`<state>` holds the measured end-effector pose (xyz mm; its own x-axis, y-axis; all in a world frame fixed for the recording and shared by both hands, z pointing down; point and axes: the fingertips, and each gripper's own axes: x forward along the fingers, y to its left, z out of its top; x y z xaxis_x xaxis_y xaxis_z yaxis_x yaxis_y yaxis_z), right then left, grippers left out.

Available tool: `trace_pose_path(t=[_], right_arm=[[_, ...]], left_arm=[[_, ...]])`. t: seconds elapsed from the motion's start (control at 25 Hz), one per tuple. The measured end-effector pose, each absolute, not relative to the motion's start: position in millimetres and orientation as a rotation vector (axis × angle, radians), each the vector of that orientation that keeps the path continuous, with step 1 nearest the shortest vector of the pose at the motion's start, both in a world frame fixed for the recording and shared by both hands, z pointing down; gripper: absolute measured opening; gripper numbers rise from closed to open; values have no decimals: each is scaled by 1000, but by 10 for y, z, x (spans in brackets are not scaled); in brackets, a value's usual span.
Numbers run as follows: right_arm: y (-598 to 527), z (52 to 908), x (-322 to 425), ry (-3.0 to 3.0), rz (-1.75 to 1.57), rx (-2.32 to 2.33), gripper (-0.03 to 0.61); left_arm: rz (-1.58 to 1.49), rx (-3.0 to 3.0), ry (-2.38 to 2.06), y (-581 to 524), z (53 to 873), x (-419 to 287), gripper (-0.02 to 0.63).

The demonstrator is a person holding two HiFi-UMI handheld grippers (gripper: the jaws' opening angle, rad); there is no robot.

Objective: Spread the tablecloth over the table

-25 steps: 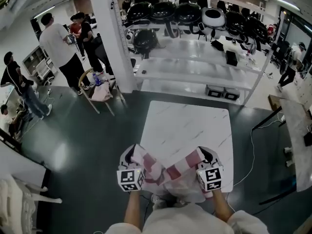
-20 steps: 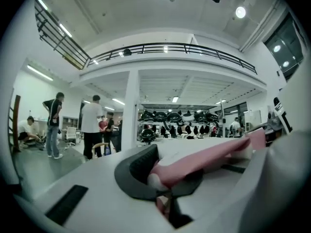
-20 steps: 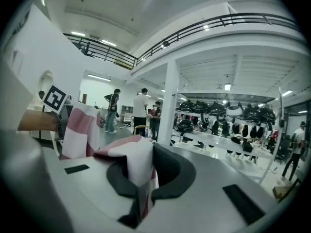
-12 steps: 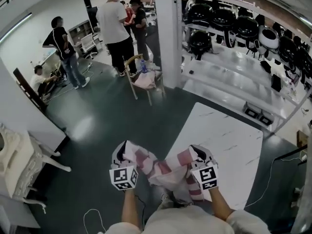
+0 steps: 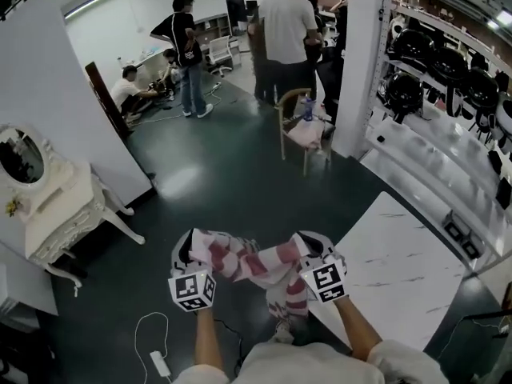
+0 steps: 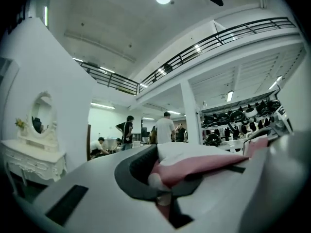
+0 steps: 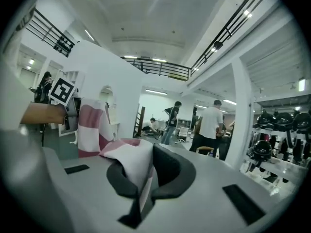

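A pink and white checked tablecloth (image 5: 254, 262) hangs bunched between my two grippers, in front of my body and above the dark floor. My left gripper (image 5: 186, 249) is shut on one edge of it. The left gripper view shows pink cloth (image 6: 204, 163) pinched in the jaws (image 6: 163, 181). My right gripper (image 5: 310, 244) is shut on the other edge, and white and pink cloth (image 7: 130, 161) lies folded in its jaws (image 7: 145, 188). The white marble table (image 5: 404, 282) stands at the lower right, bare, with my right gripper near its left edge.
A white dressing table with an oval mirror (image 5: 56, 206) stands at the left. A wooden chair (image 5: 302, 130) and a white pillar (image 5: 360, 62) stand ahead. Shelves with black round things (image 5: 448, 70) run along the right. Several people (image 5: 288, 30) stand at the back. A cable (image 5: 156, 358) lies on the floor.
The view has swung left: the table has slid from the middle to the lower right, and the dressing table has come into view. Both grippers stay shut on the cloth.
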<state>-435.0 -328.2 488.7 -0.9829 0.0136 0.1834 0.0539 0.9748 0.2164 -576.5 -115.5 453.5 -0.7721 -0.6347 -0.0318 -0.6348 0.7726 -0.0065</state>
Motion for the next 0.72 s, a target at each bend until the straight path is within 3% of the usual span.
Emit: trace_pose_path(t=[0.4, 0.72], right_arm=[[-2974, 4979, -5692, -2932, -327, -211, 14], [-4404, 5041, -6212, -2916, -426, -18, 14]], left_arm=[[8, -820, 3024, -319, 4588, -6505, 28], [-58, -939, 2992, -1203, 4584, -6998, 27]])
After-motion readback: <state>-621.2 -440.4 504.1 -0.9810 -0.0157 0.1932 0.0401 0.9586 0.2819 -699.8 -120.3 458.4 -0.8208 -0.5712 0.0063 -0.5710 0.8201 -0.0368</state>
